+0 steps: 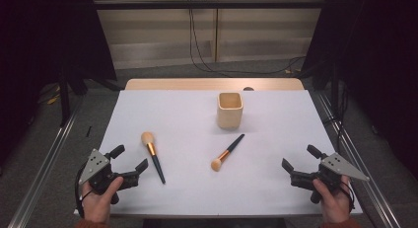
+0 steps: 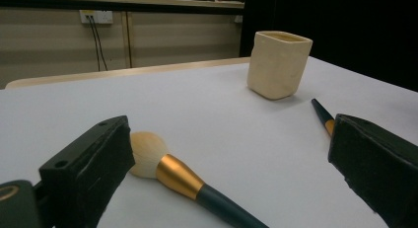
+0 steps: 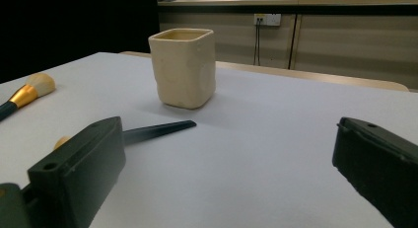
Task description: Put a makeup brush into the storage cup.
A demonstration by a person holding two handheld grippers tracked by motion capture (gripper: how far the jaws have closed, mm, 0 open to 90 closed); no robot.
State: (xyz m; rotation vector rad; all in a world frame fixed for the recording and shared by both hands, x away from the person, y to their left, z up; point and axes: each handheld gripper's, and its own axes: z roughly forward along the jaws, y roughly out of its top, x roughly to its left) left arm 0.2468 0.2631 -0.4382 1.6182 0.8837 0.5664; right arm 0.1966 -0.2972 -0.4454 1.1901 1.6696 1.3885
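A: Start at the near edge. What sits closest to the person?

B: The two hands. The left gripper (image 1: 132, 158) rests at the near left corner of the white table (image 1: 276, 193), jaws spread wide with nothing between them. The right gripper (image 1: 300, 162) mirrors it at the near right corner, jaws just as wide and holding nothing, its hand close to the table's right edge.

A: And the nearest things to them?

B: The big brush (image 1: 153, 154) lies just beside the left gripper, dark handle toward the near edge, pale head pointing away. In the left gripper view its head (image 2: 146, 154) lies right by the left jaw, not touching that I can tell.

A: The other one?

B: The small brush (image 1: 227, 152) lies mid-table, slanted, bristles toward the person, handle tip pointing at the cup. It is well apart from the right gripper, with bare table between.

A: Farther back?

B: The cream cup (image 1: 229, 110) stands upright, mouth open, past the small brush's handle and short of the far edge. Bare white surface lies on both sides of it, and a wooden strip (image 1: 212, 84) shows beyond the white sheet.
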